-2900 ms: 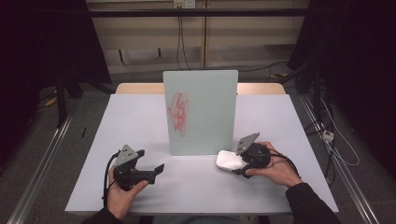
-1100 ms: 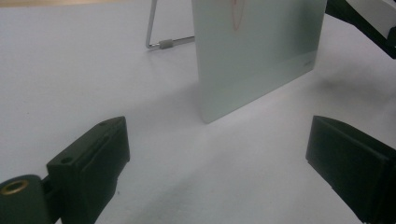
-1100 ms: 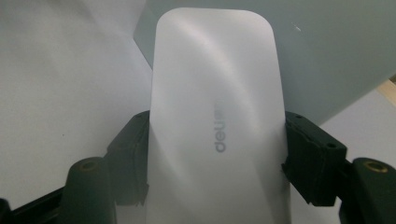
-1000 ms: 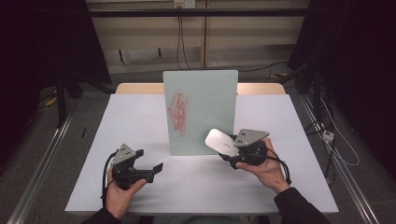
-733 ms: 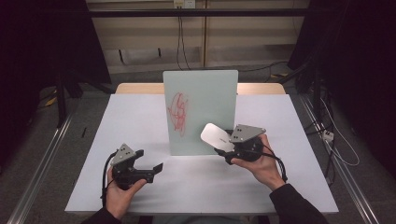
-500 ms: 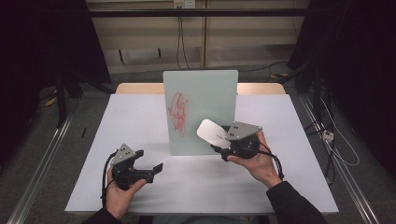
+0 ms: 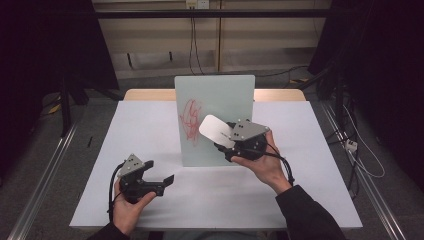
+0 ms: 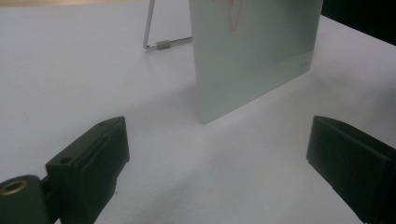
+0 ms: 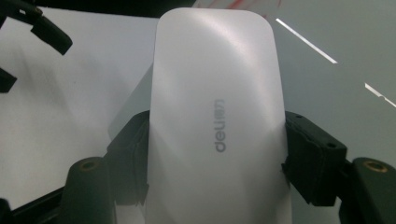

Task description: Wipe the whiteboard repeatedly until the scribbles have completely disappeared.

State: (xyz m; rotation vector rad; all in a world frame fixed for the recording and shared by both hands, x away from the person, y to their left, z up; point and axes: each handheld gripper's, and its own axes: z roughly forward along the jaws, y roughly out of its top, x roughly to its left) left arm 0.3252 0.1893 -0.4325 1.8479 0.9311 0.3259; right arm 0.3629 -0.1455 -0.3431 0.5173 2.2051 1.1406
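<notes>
A pale green glass board (image 7: 216,117) stands upright at the table's middle, with a red scribble (image 7: 191,120) on its left half. My right gripper (image 7: 226,144) is shut on a white eraser (image 7: 216,130), lifted off the table and held close to the board's face, just right of the scribble. In the right gripper view the eraser (image 9: 215,121) sits between both jaws, the board (image 9: 336,56) right behind it. My left gripper (image 7: 162,179) rests open near the table's front left. The left gripper view has the board's lower corner (image 8: 252,60) ahead of the open jaws.
The white table (image 7: 150,130) spreads around the board. A wire stand leg (image 8: 161,44) props the board from behind. Dark floor, metal rails (image 7: 45,170) and cables (image 7: 360,150) flank the table.
My right gripper has lifted the eraser from the table and carried it left and up to the board's face. The left gripper has stayed put.
</notes>
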